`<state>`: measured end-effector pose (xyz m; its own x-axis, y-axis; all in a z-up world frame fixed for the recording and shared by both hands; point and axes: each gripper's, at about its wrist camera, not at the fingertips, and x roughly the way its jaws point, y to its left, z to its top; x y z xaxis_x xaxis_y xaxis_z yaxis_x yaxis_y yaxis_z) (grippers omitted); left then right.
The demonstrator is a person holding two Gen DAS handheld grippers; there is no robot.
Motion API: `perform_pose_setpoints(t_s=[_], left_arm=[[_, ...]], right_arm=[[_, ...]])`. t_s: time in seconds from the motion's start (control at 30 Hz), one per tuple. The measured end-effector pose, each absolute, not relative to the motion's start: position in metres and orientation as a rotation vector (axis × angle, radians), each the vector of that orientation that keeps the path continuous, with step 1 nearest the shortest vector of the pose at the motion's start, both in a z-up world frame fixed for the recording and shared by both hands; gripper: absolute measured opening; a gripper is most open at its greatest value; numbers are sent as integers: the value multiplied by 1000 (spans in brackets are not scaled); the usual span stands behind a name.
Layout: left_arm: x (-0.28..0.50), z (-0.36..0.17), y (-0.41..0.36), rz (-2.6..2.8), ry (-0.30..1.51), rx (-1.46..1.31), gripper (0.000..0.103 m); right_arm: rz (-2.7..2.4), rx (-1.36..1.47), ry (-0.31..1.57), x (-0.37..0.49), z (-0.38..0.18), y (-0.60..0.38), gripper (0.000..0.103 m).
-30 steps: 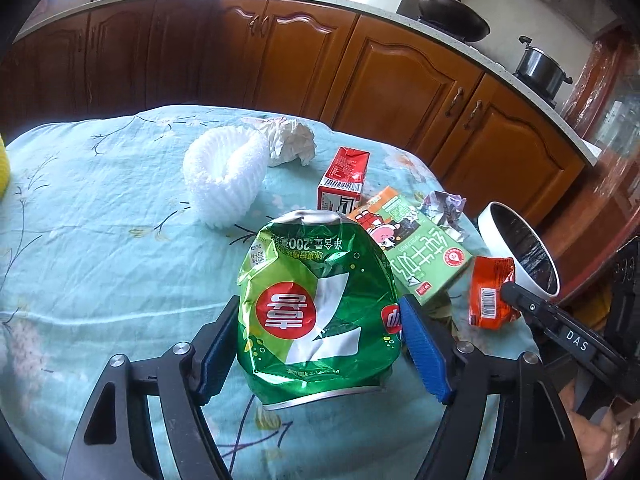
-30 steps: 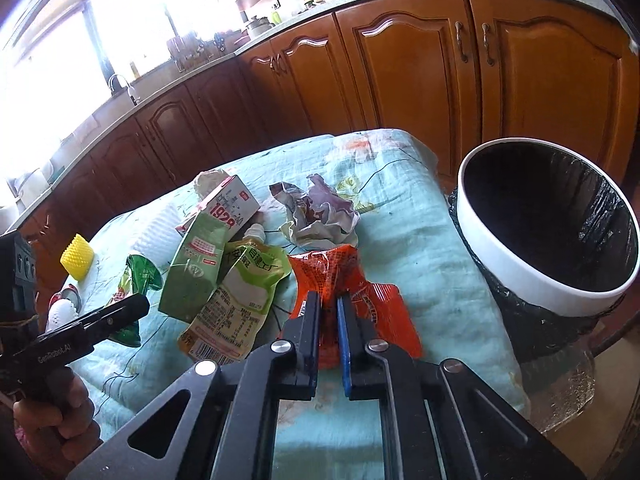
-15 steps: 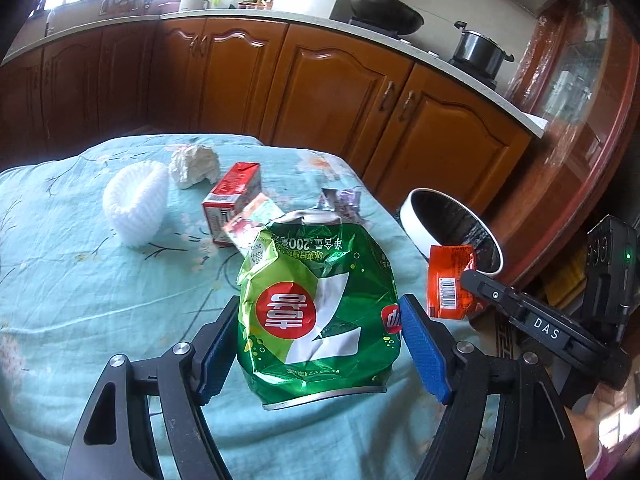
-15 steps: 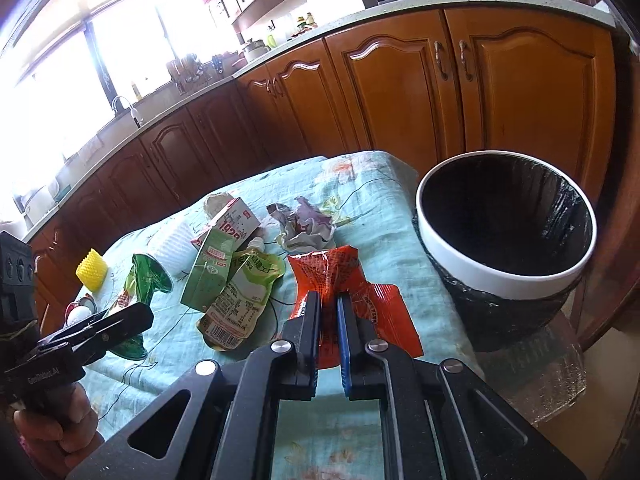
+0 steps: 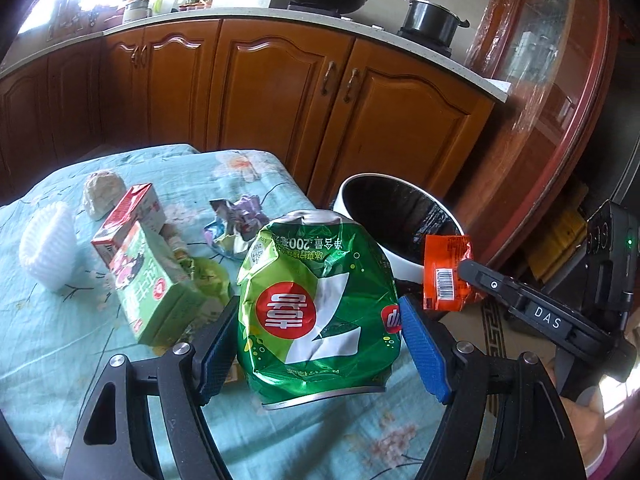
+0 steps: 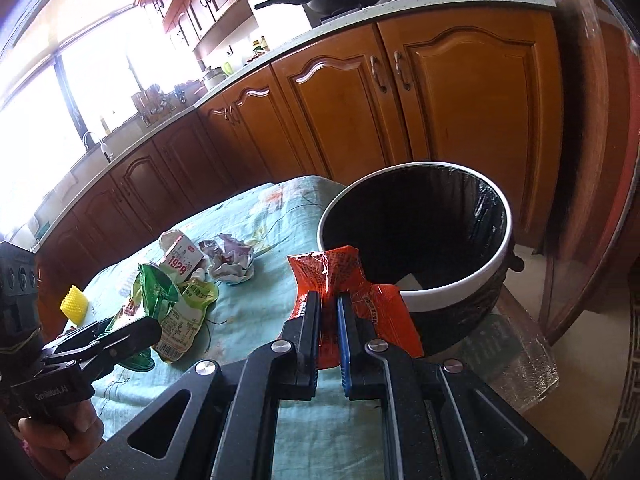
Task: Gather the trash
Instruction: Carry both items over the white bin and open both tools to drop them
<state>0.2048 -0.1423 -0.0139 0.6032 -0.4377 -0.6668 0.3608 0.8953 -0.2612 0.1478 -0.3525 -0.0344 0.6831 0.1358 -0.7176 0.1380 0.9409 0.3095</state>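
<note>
A crushed green can (image 5: pixel 320 312) is clamped in the left tool (image 5: pixel 320 344) above the worktop (image 5: pixel 60 340). An orange wrapper (image 6: pixel 344 296) is pinched in the nearly closed right tool (image 6: pixel 329 344), its tip overlapping the bin (image 6: pixel 460 288) rim at 1 o'clock.

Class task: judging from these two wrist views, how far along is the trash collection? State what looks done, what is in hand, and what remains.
Done: little; only a pale scrap shows inside the trash bin.

In hand: the left gripper grips the crushed green bag; the right gripper pinches the orange wrapper near the bin's rim.

Left on the table: red carton, green carton, foil wrapper, paper wad, white foam net.
</note>
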Motion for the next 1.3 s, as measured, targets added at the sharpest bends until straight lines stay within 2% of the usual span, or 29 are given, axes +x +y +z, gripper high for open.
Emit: perform_pose_setpoints(t_s=[1.3], left_arm=[[341,-56,-308,-545,883,90,75]], right_arm=[[-107,377,846,205,-52,-457,8]])
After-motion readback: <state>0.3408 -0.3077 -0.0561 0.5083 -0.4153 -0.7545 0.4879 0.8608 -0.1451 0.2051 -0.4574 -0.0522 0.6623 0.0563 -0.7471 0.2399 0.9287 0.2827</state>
